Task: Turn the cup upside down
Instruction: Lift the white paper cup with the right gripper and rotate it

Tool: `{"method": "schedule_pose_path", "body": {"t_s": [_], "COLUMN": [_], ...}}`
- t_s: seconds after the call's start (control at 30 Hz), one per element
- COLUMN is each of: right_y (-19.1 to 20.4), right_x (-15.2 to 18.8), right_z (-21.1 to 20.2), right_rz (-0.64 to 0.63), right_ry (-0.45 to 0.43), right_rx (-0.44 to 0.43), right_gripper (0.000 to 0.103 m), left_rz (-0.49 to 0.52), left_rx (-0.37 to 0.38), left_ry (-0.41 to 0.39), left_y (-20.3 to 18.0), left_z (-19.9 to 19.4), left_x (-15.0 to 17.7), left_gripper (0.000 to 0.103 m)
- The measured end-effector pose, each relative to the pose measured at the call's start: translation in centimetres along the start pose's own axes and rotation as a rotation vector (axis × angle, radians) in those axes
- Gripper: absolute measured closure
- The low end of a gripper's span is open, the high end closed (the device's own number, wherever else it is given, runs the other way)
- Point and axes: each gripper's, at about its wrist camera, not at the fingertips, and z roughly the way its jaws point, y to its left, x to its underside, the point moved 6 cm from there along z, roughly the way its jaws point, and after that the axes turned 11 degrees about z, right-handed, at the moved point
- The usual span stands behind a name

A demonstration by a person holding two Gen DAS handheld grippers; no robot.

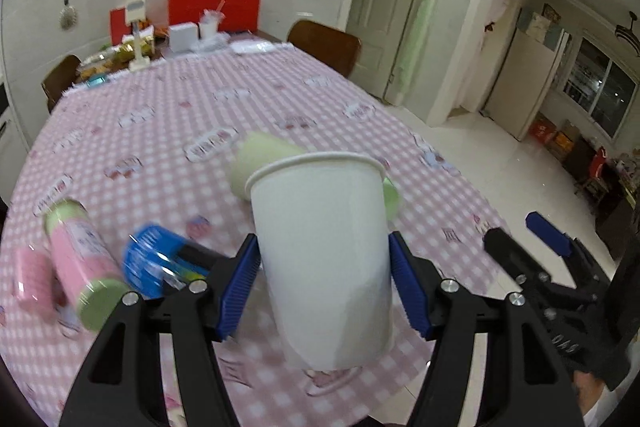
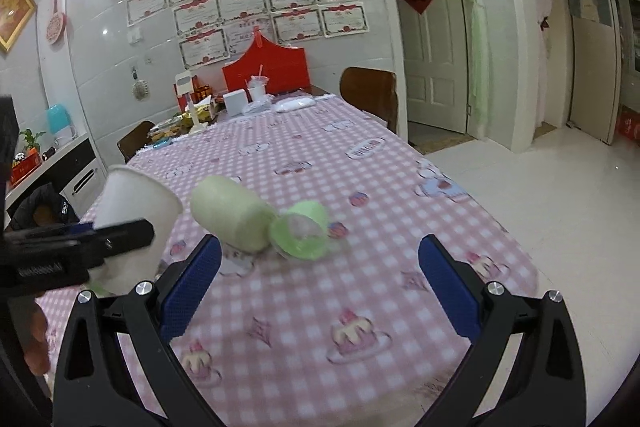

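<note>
A white paper cup is held between the blue pads of my left gripper, mouth up and tilted, lifted above the pink checked tablecloth. The same cup shows at the left of the right wrist view, gripped by the left gripper. My right gripper is open and empty over the near part of the table; it also appears at the right edge of the left wrist view.
A pale green bottle lies on its side mid-table with a green lid beside it. A pink can and a blue box lie at the left. Clutter and a red box stand at the far end, with chairs around.
</note>
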Motion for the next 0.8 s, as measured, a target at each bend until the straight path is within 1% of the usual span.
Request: {"method": "schedule_pose_path", "body": {"t_s": [0.07, 0.13, 0.23, 0.43, 0.67, 0.8], "right_y": [-0.7, -1.0, -1.0, -1.1, -0.7, -0.4], "right_x": [0.7, 1.3, 1.7, 2.7, 3.1, 3.2], "right_z": [-0.2, 0.2, 0.7, 1.9, 2.5, 2.2], "right_rz": [0.013, 0.017, 0.019, 0.019, 0.021, 0.018], "right_ry": [0.011, 0.035, 0.049, 0.082, 0.107, 0.106], "right_rx": [0.004, 0.002, -0.003, -0.01, -0.025, -0.032], "right_gripper": [0.008, 0.008, 0.008, 0.008, 0.008, 0.008], "left_rz": [-0.008, -0.008, -0.01, -0.021, -0.023, -0.023], "left_rx": [0.029, 0.039, 0.057, 0.085, 0.09, 0.101], "left_ry": [0.022, 0.048, 0.081, 0.12, 0.13, 0.129], "left_y": [-0.9, -1.4, -1.9, -1.9, -1.9, -2.0], "left_z": [1.0, 2.2, 3.7, 5.6, 6.3, 6.2], "left_x": [0.9, 1.6, 2.6, 4.0, 4.7, 4.7], "left_gripper": [0.039, 0.039, 0.039, 0.039, 0.038, 0.036]}}
